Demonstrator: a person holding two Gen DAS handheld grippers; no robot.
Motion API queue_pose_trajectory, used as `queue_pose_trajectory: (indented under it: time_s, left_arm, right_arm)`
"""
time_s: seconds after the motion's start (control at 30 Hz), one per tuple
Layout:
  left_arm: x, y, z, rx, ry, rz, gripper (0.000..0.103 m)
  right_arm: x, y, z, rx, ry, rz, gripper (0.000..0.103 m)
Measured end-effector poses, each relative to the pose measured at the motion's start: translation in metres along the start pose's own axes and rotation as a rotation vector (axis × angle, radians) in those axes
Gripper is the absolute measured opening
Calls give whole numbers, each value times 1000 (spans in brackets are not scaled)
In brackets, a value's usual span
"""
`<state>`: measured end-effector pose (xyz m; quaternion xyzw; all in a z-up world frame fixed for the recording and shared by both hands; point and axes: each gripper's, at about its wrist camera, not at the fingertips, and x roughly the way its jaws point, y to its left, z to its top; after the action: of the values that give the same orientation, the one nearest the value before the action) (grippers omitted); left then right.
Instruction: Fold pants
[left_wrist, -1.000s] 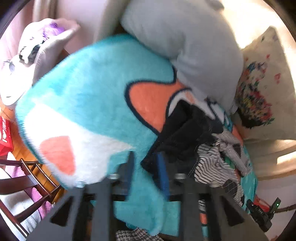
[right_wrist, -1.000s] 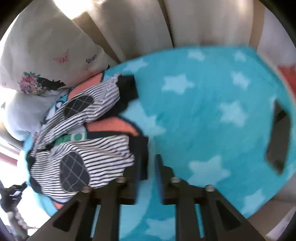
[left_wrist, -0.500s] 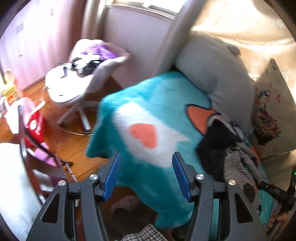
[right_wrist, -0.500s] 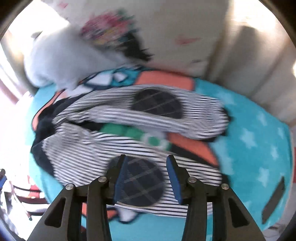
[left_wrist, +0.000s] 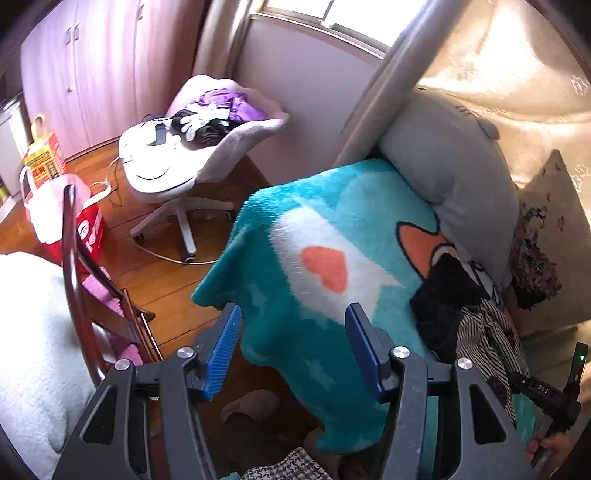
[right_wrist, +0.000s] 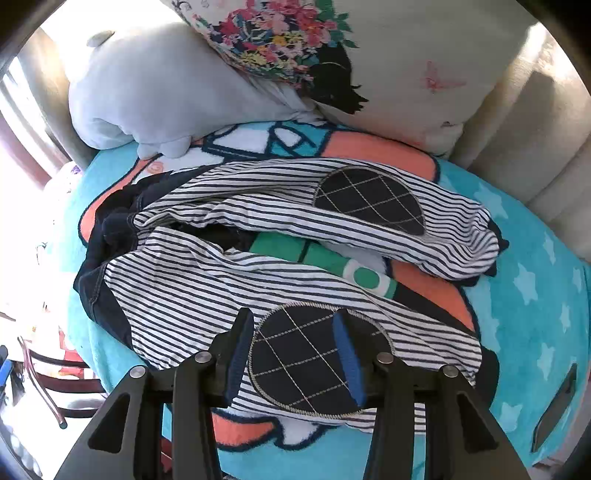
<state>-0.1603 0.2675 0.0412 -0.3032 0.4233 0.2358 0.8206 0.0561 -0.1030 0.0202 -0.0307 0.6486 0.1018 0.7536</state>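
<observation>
The right gripper (right_wrist: 293, 350), fingers spread, hovers over the striped pants (right_wrist: 229, 288) at lower centre; the left gripper (left_wrist: 293, 347), also spread, holds nothing; a one-handed grab risks bunching the fabric.

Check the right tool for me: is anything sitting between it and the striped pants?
Nothing visible. The right tool is open directly above the near leg of the striped pants, its fingers framing the dark knee patch. The pants lie loose on the turquoise blanket, with nothing on top of them.
</observation>
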Motion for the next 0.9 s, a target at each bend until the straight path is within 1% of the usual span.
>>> queue_pose_trajectory:
  time_s: [0.07,0.3,0.4,0.47,0.57,0.7,0.77,0.9]
  left_arm:
    - [1,-4,0,12,3,-6,61]
    - [6,-9,1,35,19,-15,62]
    - [9,-18,4,52,26,-38,62]
    - [14,-29,8,76,34,-63,62]
    - [24,-58,15,144,58,-109,62]
    - [34,-116,18,290,88,-180,62]
    - [42,-149,19,372,118,-216,63]
    - [62,-201,16,481,199,-275,63]
  right_arm:
    - [0,-4,-3,14,2,-5,50]
    - [-1,-13,-11,52,5,-16,50]
    - [-5,-14,-16,61,-4,-7,50]
    - [-12,-17,-21,70,-25,-2,50]
    - [-28,-30,-29,94,-69,3,56]
    - [-50,-61,-46,163,-139,-18,58]
    - [-57,-84,-62,228,-165,-37,59]
    - [-63,-128,-93,368,-190,-71,59]
